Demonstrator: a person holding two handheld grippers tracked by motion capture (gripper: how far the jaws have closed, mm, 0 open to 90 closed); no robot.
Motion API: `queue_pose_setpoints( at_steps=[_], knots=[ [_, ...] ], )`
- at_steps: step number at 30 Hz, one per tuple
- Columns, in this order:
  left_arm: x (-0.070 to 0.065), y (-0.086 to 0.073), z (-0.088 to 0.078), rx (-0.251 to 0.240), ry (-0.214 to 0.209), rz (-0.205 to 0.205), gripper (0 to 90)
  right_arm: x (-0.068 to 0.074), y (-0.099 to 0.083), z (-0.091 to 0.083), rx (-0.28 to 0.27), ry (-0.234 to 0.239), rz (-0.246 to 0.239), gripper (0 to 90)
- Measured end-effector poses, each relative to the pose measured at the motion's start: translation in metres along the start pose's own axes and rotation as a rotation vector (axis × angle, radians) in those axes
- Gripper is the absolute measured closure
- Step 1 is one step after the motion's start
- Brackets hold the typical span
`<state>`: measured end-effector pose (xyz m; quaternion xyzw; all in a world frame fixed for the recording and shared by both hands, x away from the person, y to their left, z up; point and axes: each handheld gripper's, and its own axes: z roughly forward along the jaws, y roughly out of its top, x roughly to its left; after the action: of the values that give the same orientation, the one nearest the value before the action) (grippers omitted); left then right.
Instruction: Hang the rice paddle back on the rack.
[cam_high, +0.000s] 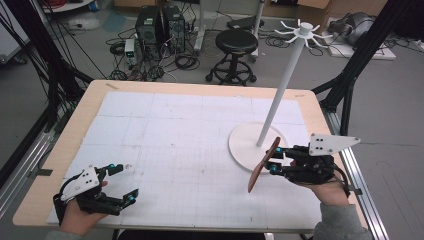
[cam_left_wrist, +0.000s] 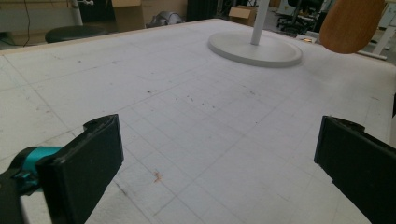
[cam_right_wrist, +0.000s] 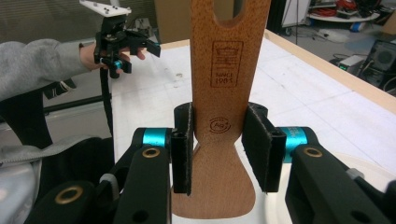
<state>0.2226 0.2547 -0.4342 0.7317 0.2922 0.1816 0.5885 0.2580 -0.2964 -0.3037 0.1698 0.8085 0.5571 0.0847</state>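
Note:
A wooden spatula (cam_high: 262, 165) with a slot and a stamped logo is held off the table at the right, tilted. My right gripper (cam_high: 274, 161) is shut on it. In the right gripper view the two pads (cam_right_wrist: 183, 144) press the spatula (cam_right_wrist: 224, 70) at its narrow waist. A white stand has a round base (cam_high: 240, 142), a tall pole (cam_high: 282, 85) and a ring of hooks (cam_high: 302, 30) on top. It rises just beyond the spatula. My left gripper (cam_high: 125, 182) rests open at the table's front left, nothing between its jaws, as the left gripper view (cam_left_wrist: 219, 154) confirms.
The table (cam_high: 175, 130) is covered by a white gridded sheet inside a wooden rim. Behind it, on the floor, stand a black stool (cam_high: 235, 42), computer boxes (cam_high: 160, 25) and loose cables. Black frame legs (cam_high: 360, 55) flank the table.

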Motion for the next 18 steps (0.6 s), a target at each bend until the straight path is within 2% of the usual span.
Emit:
queue_pose_setpoints(
  at_steps=[6,18],
  knots=[
    [0.000,-0.001,0.000,0.001,0.003,-0.005,1.7,-0.007,0.004,-0.016,0.004,-0.008,0.020,64.4],
    [-0.002,-0.002,-0.004,0.002,0.013,-0.014,1.7,-0.024,0.014,-0.051,0.007,-0.061,0.032,64.4]
  ],
)
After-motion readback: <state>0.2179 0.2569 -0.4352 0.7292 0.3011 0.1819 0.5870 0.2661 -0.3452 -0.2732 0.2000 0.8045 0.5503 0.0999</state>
